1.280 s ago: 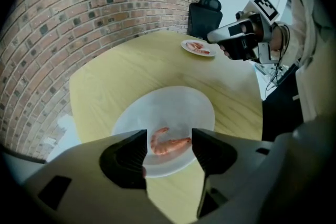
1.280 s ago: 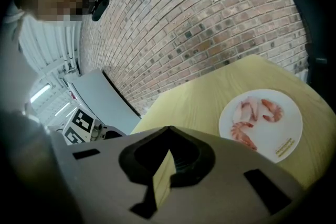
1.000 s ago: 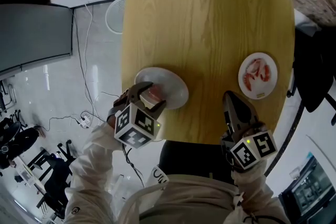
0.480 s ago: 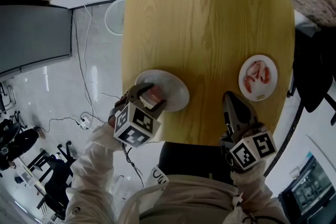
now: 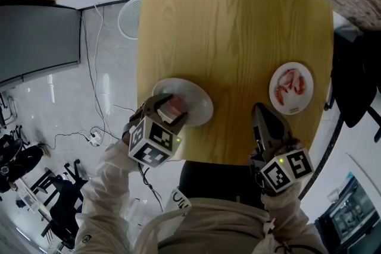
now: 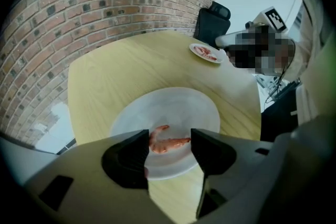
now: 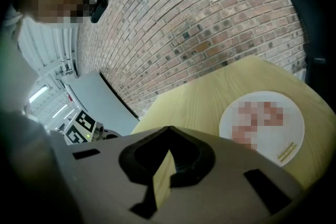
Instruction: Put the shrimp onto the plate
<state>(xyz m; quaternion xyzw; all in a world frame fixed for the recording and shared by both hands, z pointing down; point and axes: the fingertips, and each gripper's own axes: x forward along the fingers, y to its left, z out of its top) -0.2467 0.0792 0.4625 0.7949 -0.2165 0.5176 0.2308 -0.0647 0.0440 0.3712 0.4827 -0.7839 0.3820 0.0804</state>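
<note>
Shrimp (image 6: 165,142) on plate (image 6: 178,105) inside wide left gripper (image 6: 169,134), clear only in its view, right gripper (image 7: 168,128) closed

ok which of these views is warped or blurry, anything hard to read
Head view: fisheye bows the table edges, floor glare at left. Left gripper view: dark corners, shrimp sharp on the white plate. Right gripper view: a mosaic patch hides what lies on the other plate.
</note>
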